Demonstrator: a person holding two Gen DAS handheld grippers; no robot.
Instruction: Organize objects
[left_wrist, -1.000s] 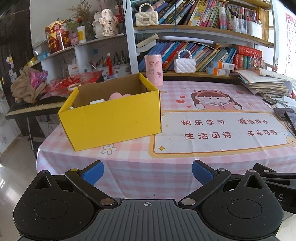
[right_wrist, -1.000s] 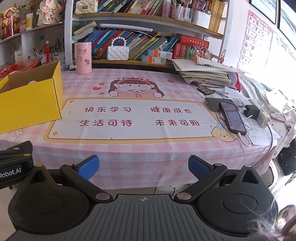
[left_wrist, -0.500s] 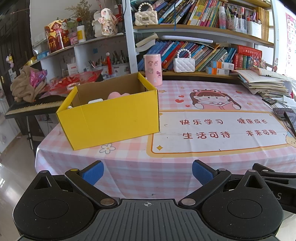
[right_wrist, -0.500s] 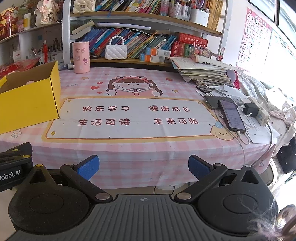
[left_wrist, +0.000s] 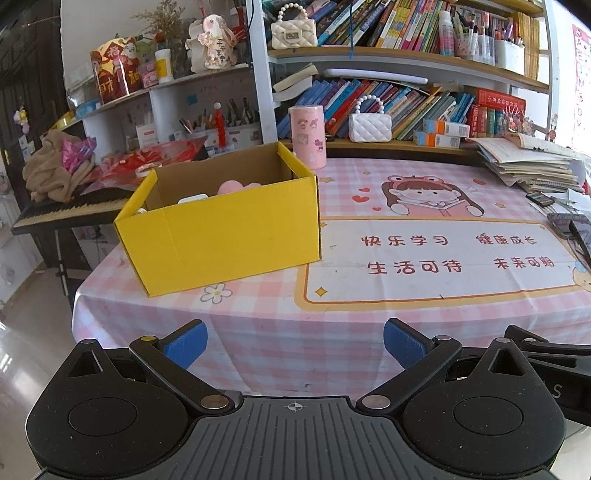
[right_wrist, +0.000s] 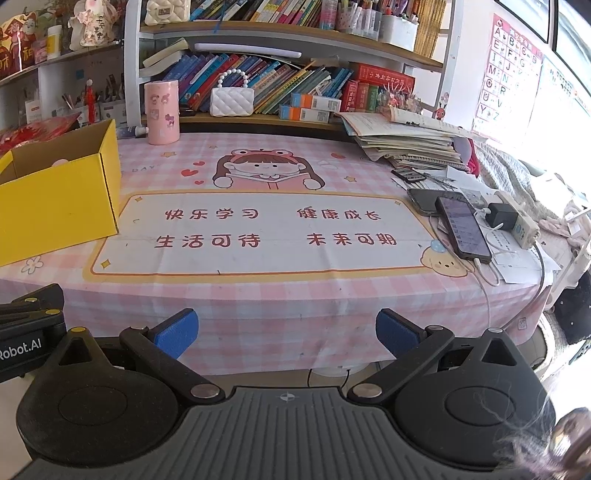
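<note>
Little has been shifted: both views are only slightly drifted, the yellow box (left_wrist: 221, 236) left unmoved on the bench (right_wrist: 280, 295). Jaws of the left gripper (left_wrist: 295, 341) and right gripper (right_wrist: 286, 330) are spread, nothing grasped. Sorting is judged finished or paused.

**Home study corner, likely a child's**

A table (right_wrist: 295, 295) covered by a pink checked cartoon cloth is set against crowded bookshelves (left_wrist: 388, 59) packed with books. An alphabet chart (right_wrist: 506, 70) is pinned to the wall. Pen holders (left_wrist: 221, 125), toy handbags (right_wrist: 232, 98), a piano keyboard (left_wrist: 70, 210), stacked workbooks (right_wrist: 410, 140) and charging phones (right_wrist: 461, 221) are seen.
</note>
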